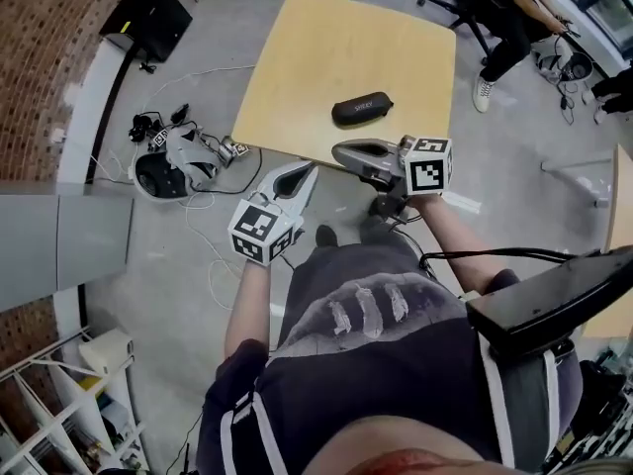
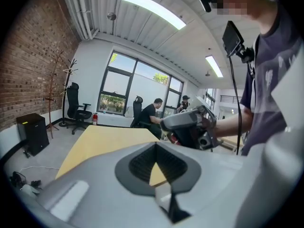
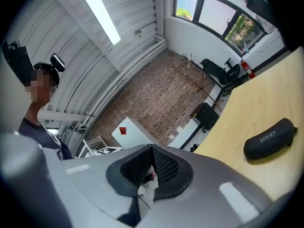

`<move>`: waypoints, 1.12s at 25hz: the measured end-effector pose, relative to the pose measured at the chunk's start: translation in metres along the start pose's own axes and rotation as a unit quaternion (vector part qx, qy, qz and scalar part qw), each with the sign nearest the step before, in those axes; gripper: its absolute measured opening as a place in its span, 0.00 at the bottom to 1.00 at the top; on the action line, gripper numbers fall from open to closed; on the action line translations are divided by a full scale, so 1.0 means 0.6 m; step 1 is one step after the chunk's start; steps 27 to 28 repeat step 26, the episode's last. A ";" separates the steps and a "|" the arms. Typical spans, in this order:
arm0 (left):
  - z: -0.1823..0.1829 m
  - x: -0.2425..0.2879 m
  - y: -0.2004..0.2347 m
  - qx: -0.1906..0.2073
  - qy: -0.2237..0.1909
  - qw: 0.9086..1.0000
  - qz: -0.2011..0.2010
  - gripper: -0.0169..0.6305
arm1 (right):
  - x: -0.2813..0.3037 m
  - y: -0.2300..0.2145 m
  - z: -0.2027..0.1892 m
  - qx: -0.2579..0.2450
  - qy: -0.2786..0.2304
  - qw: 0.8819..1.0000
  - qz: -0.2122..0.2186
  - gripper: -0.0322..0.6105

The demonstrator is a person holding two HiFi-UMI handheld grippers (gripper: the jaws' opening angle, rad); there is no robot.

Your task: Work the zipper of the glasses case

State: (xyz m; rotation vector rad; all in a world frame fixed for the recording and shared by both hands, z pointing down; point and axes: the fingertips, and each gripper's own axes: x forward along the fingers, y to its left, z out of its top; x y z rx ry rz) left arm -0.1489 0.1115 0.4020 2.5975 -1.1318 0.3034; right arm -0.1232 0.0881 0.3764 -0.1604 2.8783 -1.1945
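- The black glasses case (image 1: 362, 108) lies on the tan table (image 1: 297, 67), ahead of both tongs and apart from them. White lettering on it reads "SHERY".
- Left gripper (image 1: 308, 171): jaws together, nothing between them, tip near the right gripper's.
- Right gripper (image 1: 337, 151): jaws together, empty, at the table's near edge.

glasses case (image 1: 362, 108): 1 | tools: 2, left tool (image 1: 305, 172) and right tool (image 1: 339, 152) | black box (image 1: 148, 20) on floor: 1
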 end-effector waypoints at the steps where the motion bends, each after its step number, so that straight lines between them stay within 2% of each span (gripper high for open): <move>1: 0.001 -0.006 -0.001 -0.001 -0.004 1.000 -0.006 0.02 | 0.001 0.011 0.000 -0.007 -0.006 1.000 -0.003 0.05; 8: 0.006 -0.032 -0.031 0.036 -0.009 0.999 -0.007 0.03 | -0.025 0.065 -0.007 -0.040 -0.030 0.999 -0.021 0.05; 14: 0.043 -0.038 -0.043 0.037 -0.047 0.998 0.002 0.03 | -0.040 0.089 -0.004 -0.089 -0.045 0.995 -0.009 0.05; 16: 0.053 -0.018 -0.077 0.047 -0.041 0.998 0.005 0.03 | -0.081 0.101 -0.003 -0.091 -0.057 0.994 -0.001 0.05; 21: 0.078 0.061 -0.221 0.060 -0.020 0.998 0.013 0.03 | -0.248 0.120 -0.003 -0.065 -0.084 0.994 0.016 0.05; 26: 0.079 0.121 -0.324 0.061 -0.018 0.998 0.026 0.03 | -0.365 0.108 -0.024 -0.050 -0.083 0.995 0.018 0.05; 28: 0.079 0.121 -0.324 0.061 -0.018 0.998 0.026 0.03 | -0.365 0.108 -0.024 -0.050 -0.083 0.995 0.018 0.05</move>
